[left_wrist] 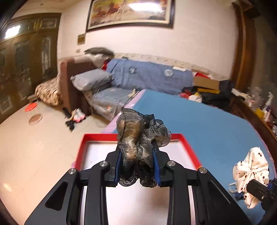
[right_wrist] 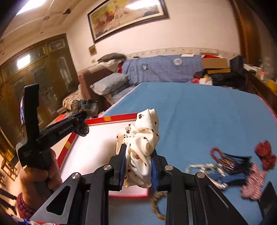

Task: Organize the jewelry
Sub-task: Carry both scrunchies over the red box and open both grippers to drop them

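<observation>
Bedroom setup here, I'm working over a bed (right_wrist: 199, 107) with a blue sheet, dark wooden wardrobe (right_wrist: 39, 69) off to the left and a big framed painting (left_wrist: 129, 13) on the far wall. There's a sofa under a blue blanket (left_wrist: 150, 76) behind the bed

On the sheet sits a shallow tray (left_wrist: 188, 147) with a red rim and white floor, and both my grippers are hanging above it. My left gripper (left_wrist: 136, 164) is clamped tight on a dark brownish grey scrunchie (left_wrist: 138, 135), the fabric bulging up and out past the blue pads. From the right wrist view I can see the person's hand (right_wrist: 41, 174) wrapped round that gripper's handle, scrunchie up over the tray's far left corner

My right gripper (right_wrist: 138, 166) is squeezed on a cream scrunchie (right_wrist: 140, 138) with little red cherries, bunched between the pads, over the near right part of the tray

Rest of the jewelry is still out on the sheet to the right of the tray: a red bow (right_wrist: 264, 154), a pink patterned hair tie (right_wrist: 252, 183), a bunch of dark tassels (right_wrist: 230, 161), a beaded bracelet (right_wrist: 200, 167) (blurry), and a woven ring (right_wrist: 155, 206) partly hidden under my right gripper
</observation>
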A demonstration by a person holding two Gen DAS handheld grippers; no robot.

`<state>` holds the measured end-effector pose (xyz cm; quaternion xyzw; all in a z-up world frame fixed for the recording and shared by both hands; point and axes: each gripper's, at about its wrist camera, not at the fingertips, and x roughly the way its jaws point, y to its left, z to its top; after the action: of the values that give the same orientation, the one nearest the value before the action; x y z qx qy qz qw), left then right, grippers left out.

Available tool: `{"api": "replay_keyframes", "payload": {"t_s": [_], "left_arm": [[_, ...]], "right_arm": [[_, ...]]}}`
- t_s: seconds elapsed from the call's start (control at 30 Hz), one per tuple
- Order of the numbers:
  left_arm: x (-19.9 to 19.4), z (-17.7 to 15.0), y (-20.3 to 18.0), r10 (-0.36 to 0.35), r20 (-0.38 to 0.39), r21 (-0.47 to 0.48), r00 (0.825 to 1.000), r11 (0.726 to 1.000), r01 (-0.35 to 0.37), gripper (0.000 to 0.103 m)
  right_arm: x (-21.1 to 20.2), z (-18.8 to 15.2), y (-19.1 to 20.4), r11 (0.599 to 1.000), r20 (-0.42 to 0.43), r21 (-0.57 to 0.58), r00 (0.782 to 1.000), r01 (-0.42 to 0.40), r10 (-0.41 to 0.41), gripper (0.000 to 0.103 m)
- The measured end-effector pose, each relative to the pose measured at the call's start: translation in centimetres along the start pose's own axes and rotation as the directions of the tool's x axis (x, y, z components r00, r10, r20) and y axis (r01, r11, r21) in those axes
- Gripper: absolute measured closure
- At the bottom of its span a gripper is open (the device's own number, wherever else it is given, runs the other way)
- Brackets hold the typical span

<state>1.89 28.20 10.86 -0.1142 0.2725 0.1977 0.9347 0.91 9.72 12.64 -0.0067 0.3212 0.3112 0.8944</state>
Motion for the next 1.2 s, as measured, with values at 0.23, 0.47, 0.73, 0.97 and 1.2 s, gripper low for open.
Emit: {"api": "replay_keyframes", "payload": {"t_s": [0.23,0.47,0.73,0.97,1.2], "left_arm": [[2.9,-0.3,2.3,0.042,-0.111,-0.057,0.993,0.997,-0.048,0.074],[4.4,-0.8,3.3,0.097,-0.152,-0.094,0.984,0.989,-0.112,0.074],[5.8,-1.2,3.3,0.119,-0.205,-0.094,0.971,0.985,-0.141,0.071],[6.0,-1.4,3.4,0.129,-0.207,-0.095,0.970,0.984,-0.151,0.064],[5.9,-1.8,3.4,0.159,-0.205,-0.070,0.966,0.982,-0.177,0.063]], "right_arm": [[6.9,3.2,2.4,0.998,-0.092,-0.025,0.994,-0.058,0.055,0.075],[14.7,5.3,4.0,0.998,-0.196,-0.021,0.979,-0.064,0.059,0.074],[19.7,6.0,3.1,0.998,-0.270,0.030,0.961,-0.046,0.052,0.072],[20.5,5.9,2.1,0.997,-0.271,0.072,0.961,-0.031,0.049,0.039],[18.7,5.3,1.2,0.994,-0.217,0.109,0.975,-0.021,0.044,0.024]]}}
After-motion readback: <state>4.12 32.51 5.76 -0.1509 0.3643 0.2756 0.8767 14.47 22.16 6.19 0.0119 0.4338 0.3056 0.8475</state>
